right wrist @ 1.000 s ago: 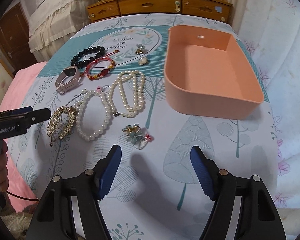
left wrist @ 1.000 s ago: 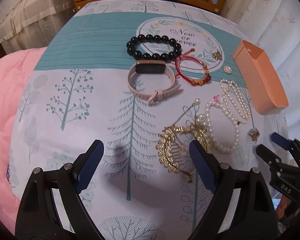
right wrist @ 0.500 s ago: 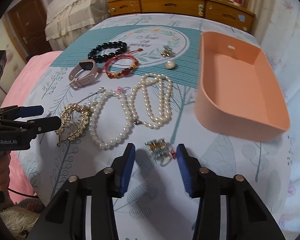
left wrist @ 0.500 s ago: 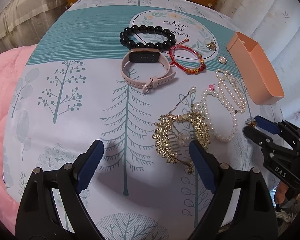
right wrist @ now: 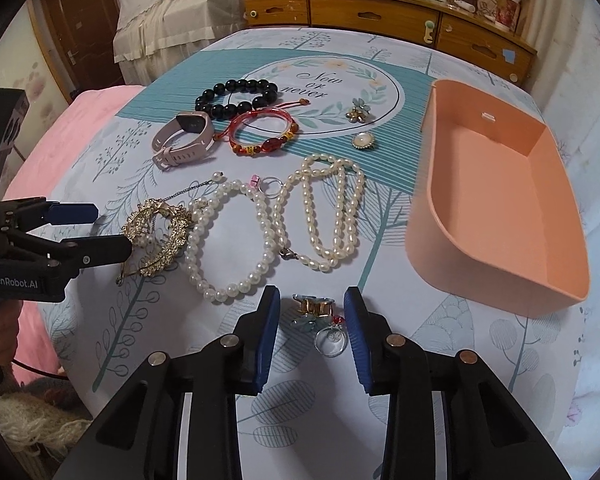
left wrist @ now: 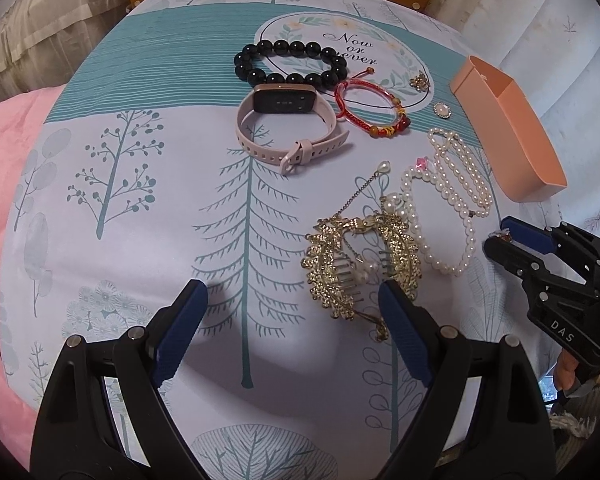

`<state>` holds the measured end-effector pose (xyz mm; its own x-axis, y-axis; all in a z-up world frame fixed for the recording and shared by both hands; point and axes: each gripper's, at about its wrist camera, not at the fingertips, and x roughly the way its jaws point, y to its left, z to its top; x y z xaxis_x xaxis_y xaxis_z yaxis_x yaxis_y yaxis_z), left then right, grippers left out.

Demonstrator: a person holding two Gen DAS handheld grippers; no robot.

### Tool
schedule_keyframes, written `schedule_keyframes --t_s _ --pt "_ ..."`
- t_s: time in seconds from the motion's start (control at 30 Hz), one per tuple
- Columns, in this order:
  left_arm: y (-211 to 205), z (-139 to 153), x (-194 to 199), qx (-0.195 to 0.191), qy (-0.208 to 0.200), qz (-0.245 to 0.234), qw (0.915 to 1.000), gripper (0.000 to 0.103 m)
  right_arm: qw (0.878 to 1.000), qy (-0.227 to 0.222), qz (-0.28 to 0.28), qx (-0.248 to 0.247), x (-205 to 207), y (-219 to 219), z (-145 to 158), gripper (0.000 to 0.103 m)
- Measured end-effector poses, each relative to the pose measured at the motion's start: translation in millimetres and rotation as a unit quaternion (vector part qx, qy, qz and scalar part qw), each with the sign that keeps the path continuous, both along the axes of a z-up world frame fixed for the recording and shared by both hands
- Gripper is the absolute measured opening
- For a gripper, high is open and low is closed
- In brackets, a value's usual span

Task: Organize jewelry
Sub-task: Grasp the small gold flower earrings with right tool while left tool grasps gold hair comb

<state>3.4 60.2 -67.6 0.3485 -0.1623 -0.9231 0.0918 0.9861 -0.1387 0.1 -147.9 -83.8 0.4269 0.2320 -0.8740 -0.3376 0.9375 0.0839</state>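
Note:
Jewelry lies on a tree-print cloth. My right gripper [right wrist: 311, 316] is open, its jaws narrowed around a small flower clip with a ring charm [right wrist: 320, 316] without clamping it. My left gripper [left wrist: 292, 312] is open, just in front of a gold hair comb [left wrist: 360, 264]. A pearl bracelet [right wrist: 228, 240], a pearl necklace [right wrist: 328, 216], a pink watch [right wrist: 184, 136], a red bracelet [right wrist: 264, 132], a black bead bracelet [right wrist: 236, 96] and two brooches [right wrist: 358, 110] lie beyond. An empty peach box [right wrist: 500, 280] stands at the right.
A wooden drawer chest [right wrist: 380, 12] stands behind the table. A pink blanket [left wrist: 8, 140] lies at the left. The table edge drops off at the right of the peach box. The left gripper shows in the right wrist view [right wrist: 96, 232].
My right gripper has moved forward and left to the flower clip, and its jaws have narrowed around it. My left gripper has drifted slightly closer to the gold comb.

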Motion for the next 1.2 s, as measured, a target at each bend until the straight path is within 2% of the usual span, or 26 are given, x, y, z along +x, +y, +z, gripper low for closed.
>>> schedule_keyframes --t_s 0.1,0.17,0.27,0.47,0.63,0.73,0.87,1.0,1.2 --pt "-0.3 -0.9 0.0 0.001 0.0 -0.001 1.0 0.086 1.0 -0.004 0.003 -0.006 -0.3 2.1 -0.4 0.033" --pt "-0.3 -1.0 -0.1 0.0 0.0 -0.001 1.0 0.086 1.0 -0.009 0.002 -0.009 0.1 3.0 -0.4 0.025" --pt "-0.5 -1.1 -0.1 0.0 0.0 -0.001 1.0 0.086 1.0 -0.013 -0.003 -0.009 1.2 2.8 0.3 0.02" --pt "0.9 -0.7 2.2 -0.01 0.001 0.002 0.9999 0.085 0.999 -0.03 -0.021 0.006 0.0 -3.2 13.0 0.02" --pt "2.9 1.3 12.7 -0.002 0.01 0.015 0.9998 0.059 0.998 -0.044 -0.033 0.024 -1.6 -11.1 28.4 0.02" --pt "-1.9 1.6 22.3 0.012 0.019 0.006 0.9997 0.054 0.998 -0.053 -0.032 0.031 -5.6 -13.0 36.7 0.02" --pt "-16.7 1.3 31.9 0.033 0.027 -0.03 0.9986 0.054 0.997 -0.059 -0.029 0.04 -11.0 -14.3 42.1 0.02" --pt "-36.4 4.2 36.1 0.068 0.013 -0.089 0.9937 0.054 0.997 -0.059 -0.029 0.043 -15.2 -17.4 42.6 0.02" --pt "-63.3 6.4 38.9 0.132 -0.018 -0.183 0.974 0.054 0.997 -0.055 -0.032 0.05 -18.7 -23.3 40.1 0.02"
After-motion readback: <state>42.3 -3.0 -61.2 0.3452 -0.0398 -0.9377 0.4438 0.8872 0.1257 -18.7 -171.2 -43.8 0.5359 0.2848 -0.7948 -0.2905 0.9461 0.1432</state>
